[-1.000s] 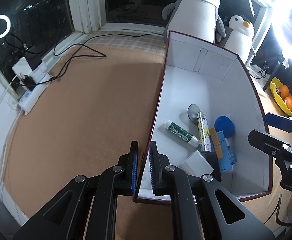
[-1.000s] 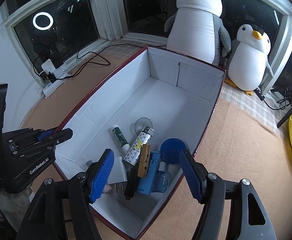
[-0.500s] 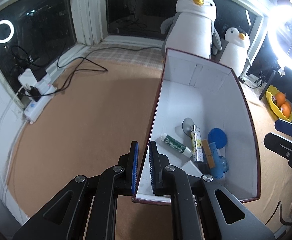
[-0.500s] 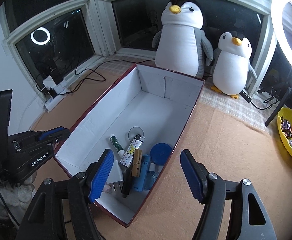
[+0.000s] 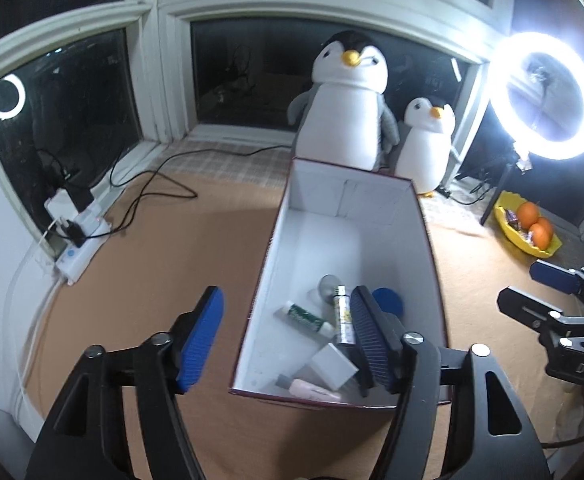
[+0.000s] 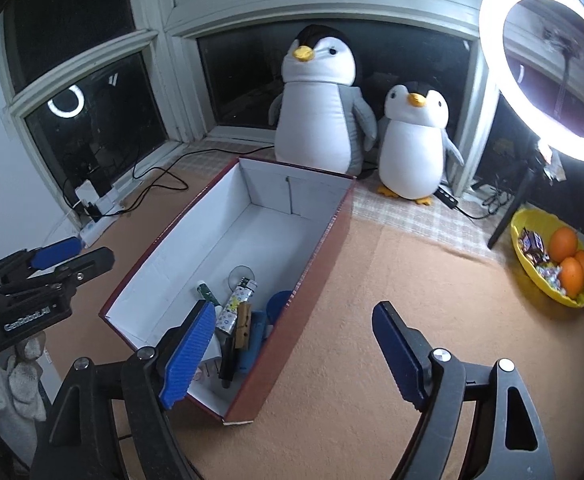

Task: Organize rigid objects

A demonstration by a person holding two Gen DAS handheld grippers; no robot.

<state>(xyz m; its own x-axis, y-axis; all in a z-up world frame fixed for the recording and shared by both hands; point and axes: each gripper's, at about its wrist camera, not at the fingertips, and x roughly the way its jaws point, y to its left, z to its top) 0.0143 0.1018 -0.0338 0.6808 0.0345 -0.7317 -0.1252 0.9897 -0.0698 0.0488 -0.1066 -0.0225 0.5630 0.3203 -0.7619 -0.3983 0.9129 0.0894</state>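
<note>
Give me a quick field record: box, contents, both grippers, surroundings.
box: open cardboard box on tan mat
contents: green tube, patterned lighter, blue lid, white block, all at near end
left gripper: jaws opening, nothing between pads
right gripper: jaws opening, nothing held
surroundings: two plush penguins behind box, yellow fruit bowl to the right

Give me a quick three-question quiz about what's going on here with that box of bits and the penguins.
1. True or false: the left gripper is clamped on the box wall.
2. The yellow bowl holds: A) oranges and sweets, B) keys, C) pens?
3. How many plush penguins stand behind the box?

Key: 1. False; its jaws are opening and stand astride the wall, pads clear. 2. A. 3. Two, a big penguin and a small penguin.
</note>
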